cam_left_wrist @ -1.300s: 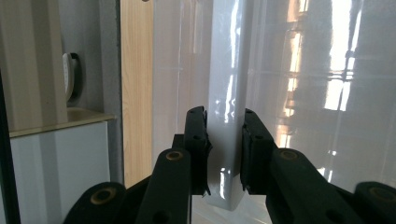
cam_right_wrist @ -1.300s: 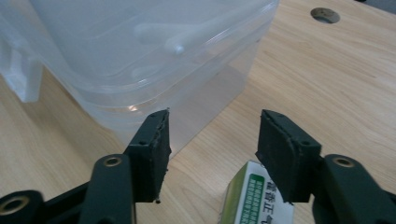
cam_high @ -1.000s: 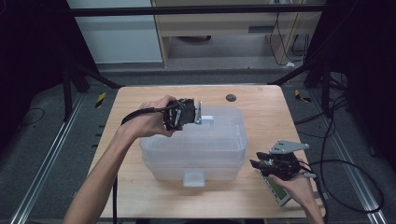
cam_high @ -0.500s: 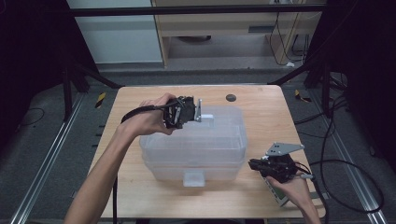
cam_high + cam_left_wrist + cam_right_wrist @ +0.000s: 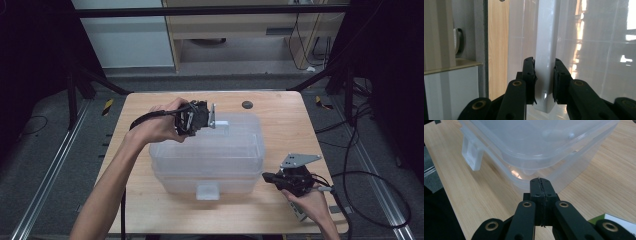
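The clear plastic box sits mid-desk. Its far latch is pinched by the left hand-held gripper; the right hand-held gripper is closed on nothing. The box is judged light, smooth and bendy, best held by its 2 latches.

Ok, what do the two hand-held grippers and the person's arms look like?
Both are black, with linked arms on brass-coloured pivots ending in flat black pads. The left hand-held gripper trails a black cable; the right hand-held gripper carries a grey three-cornered plate and its own black cable. No sleeves on the forearms.
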`<state>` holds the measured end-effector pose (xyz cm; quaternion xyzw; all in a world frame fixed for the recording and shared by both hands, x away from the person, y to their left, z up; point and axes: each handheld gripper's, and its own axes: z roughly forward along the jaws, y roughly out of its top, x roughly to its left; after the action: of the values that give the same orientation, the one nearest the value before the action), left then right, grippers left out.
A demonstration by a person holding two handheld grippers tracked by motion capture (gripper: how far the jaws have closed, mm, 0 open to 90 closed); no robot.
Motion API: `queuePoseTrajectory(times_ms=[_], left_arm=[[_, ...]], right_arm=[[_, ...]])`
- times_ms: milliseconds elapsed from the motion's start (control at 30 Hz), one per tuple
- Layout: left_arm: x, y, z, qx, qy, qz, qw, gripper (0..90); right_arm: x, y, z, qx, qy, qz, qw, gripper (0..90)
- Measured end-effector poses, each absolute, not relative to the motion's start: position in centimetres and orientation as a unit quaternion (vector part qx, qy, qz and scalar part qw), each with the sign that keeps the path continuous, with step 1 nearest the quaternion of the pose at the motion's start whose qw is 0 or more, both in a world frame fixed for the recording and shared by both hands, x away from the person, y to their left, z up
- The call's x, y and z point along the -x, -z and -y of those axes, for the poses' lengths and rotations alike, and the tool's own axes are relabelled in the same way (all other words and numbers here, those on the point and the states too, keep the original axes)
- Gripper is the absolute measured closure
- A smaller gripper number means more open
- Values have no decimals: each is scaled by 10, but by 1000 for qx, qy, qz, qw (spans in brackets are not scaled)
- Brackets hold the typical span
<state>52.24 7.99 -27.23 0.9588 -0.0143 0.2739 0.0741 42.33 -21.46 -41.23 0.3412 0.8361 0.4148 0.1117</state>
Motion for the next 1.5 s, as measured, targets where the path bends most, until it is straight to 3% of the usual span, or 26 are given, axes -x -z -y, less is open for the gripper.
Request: queuePoseTrajectory(times_ms=[933,1133,1500], left_arm=[[-523,274,-84,-958,-272,5,86,735],[-522,272,-86,-956,-278,-1,93,654],[-509,256,-100,-951,-284,-8,125,616]], right_arm=[[-423,411,211,-346,-438,-822,117,900],[-423,411,211,-343,-436,-823,119,900],[-423,412,211,-343,-434,-824,119,900]])
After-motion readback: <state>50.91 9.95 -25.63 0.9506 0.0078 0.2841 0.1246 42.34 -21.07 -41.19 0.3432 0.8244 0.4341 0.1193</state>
